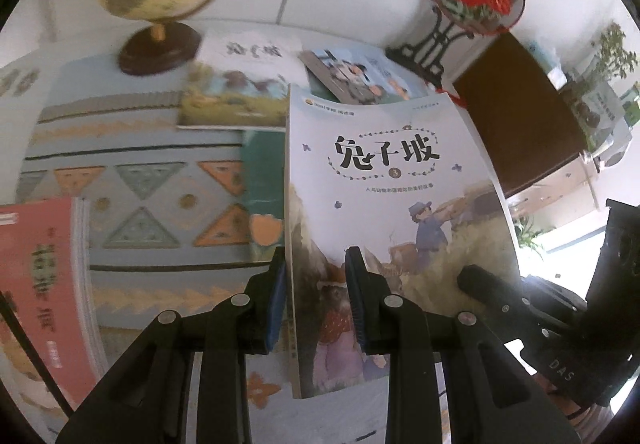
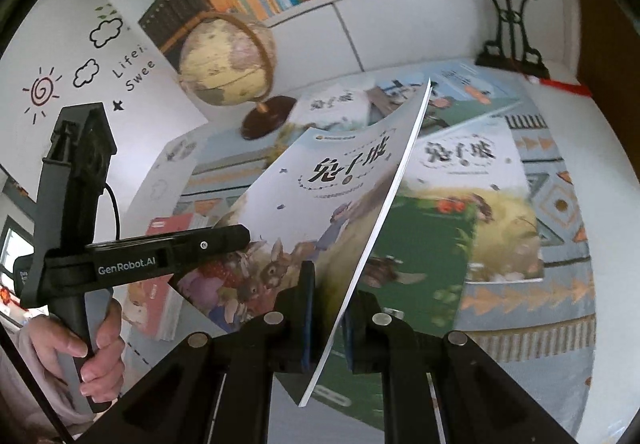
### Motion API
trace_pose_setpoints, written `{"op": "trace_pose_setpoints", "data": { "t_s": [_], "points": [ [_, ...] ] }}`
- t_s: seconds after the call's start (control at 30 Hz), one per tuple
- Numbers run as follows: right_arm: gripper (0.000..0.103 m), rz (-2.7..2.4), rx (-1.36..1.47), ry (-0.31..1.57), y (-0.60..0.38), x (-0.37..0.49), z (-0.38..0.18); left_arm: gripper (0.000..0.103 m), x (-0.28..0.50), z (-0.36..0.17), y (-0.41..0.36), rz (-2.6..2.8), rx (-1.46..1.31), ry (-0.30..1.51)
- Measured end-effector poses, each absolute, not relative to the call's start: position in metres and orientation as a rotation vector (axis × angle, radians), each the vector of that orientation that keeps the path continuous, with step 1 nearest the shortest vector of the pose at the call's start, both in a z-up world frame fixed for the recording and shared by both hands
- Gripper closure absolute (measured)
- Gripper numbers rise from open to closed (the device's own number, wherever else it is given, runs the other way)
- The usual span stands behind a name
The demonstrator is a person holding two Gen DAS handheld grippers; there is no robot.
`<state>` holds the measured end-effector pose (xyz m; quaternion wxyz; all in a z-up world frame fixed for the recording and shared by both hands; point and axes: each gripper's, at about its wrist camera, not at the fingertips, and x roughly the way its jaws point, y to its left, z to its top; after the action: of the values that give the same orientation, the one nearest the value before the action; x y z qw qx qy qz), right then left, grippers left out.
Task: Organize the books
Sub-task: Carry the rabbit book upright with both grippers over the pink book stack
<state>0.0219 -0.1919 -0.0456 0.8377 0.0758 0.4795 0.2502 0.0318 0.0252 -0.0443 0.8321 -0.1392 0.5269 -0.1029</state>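
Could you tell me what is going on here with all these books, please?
A person is sorting picture books with two handheld grippers. Both the left gripper and the right gripper are clamped on the same thin pale-blue illustrated paperback, holding it above the patterned tablecloth. More books of the same series lie flat on the cloth, a pink book sits at one side, and a cream globe on a dark wooden base stands behind.

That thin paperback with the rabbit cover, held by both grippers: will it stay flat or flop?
The thin white rabbit-cover paperback probably flops: its top edge already curves. It looks light. The left gripper and right gripper pinch opposite edges, which likely steadies it.
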Motion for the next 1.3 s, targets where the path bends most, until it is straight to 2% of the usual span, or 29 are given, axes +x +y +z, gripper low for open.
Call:
{"op": "trace_pose_setpoints", "data": {
  "t_s": [0.33, 0.8, 1.1, 1.3],
  "points": [
    [0.091, 0.617, 0.088, 0.99, -0.105, 0.0, -0.025, 0.079, -0.014, -0.027, 0.115, -0.116, -0.358, 1.047],
    [0.091, 0.82, 0.004, 1.048, 0.047, -0.036, -0.045, 0.077, -0.09, -0.032, 0.255, 0.126, -0.482, 1.027],
    [0.091, 0.862, -0.016, 1.108, 0.11, -0.049, -0.077, 0.077, -0.107, -0.06, 0.298, 0.197, -0.523, 1.056],
    [0.09, 0.803, 0.097, 1.193, 0.12, -0.048, -0.107, 0.077, -0.11, -0.085, 0.31, 0.202, -0.579, 1.087]
  ]
}}
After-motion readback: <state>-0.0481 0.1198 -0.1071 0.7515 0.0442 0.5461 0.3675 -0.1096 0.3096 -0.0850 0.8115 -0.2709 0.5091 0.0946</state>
